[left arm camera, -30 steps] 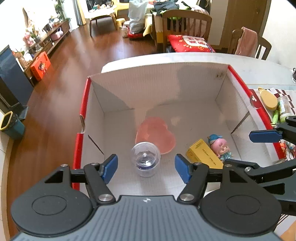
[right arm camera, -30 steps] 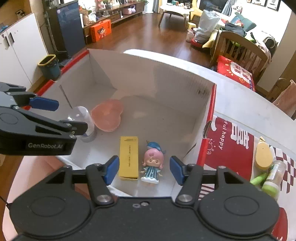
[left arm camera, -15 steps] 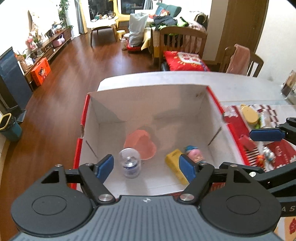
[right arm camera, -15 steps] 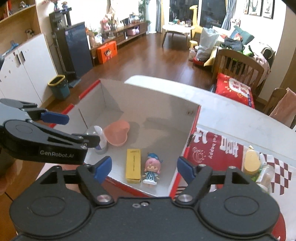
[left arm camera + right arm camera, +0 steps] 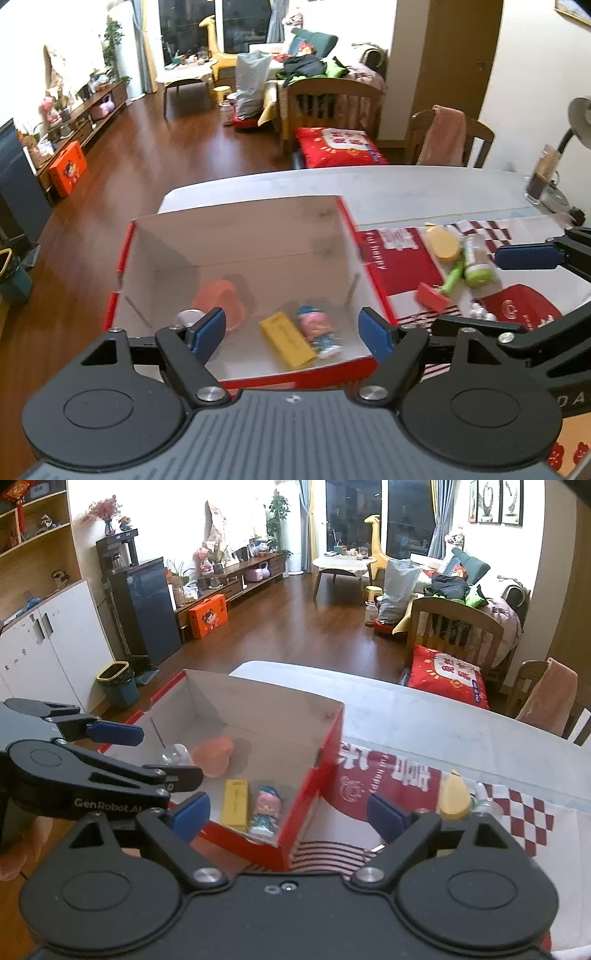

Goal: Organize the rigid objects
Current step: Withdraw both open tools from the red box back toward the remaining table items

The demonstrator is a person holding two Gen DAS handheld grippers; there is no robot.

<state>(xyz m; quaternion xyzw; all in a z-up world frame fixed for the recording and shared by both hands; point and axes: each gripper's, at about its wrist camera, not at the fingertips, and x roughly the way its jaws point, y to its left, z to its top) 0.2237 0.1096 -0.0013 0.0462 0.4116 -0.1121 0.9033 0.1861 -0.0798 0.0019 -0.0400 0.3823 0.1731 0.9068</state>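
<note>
A red-edged cardboard box (image 5: 347, 221) (image 5: 325, 749) stands on the white table. Inside lie a pink heart-shaped dish (image 5: 221, 301) (image 5: 214, 755), a clear dome jar (image 5: 186, 317) (image 5: 175, 755), a yellow pack (image 5: 288, 339) (image 5: 235, 805) and a pink-haired doll (image 5: 319, 328) (image 5: 266, 808). My left gripper (image 5: 291, 334) is open and empty, above the box's near edge. My right gripper (image 5: 288, 814) is open and empty, above the box's near right corner.
On a red printed mat (image 5: 402, 262) (image 5: 369, 786) right of the box lie a yellow oval case (image 5: 443, 243) (image 5: 454, 797), a green-capped bottle (image 5: 476, 266), a green stick (image 5: 454, 277) and a red block (image 5: 432, 297). A glass (image 5: 541, 181) stands at the far right.
Both grippers have risen and pulled back from the box, so it looks smaller and farther. The things inside have not moved. Both stay open.
</note>
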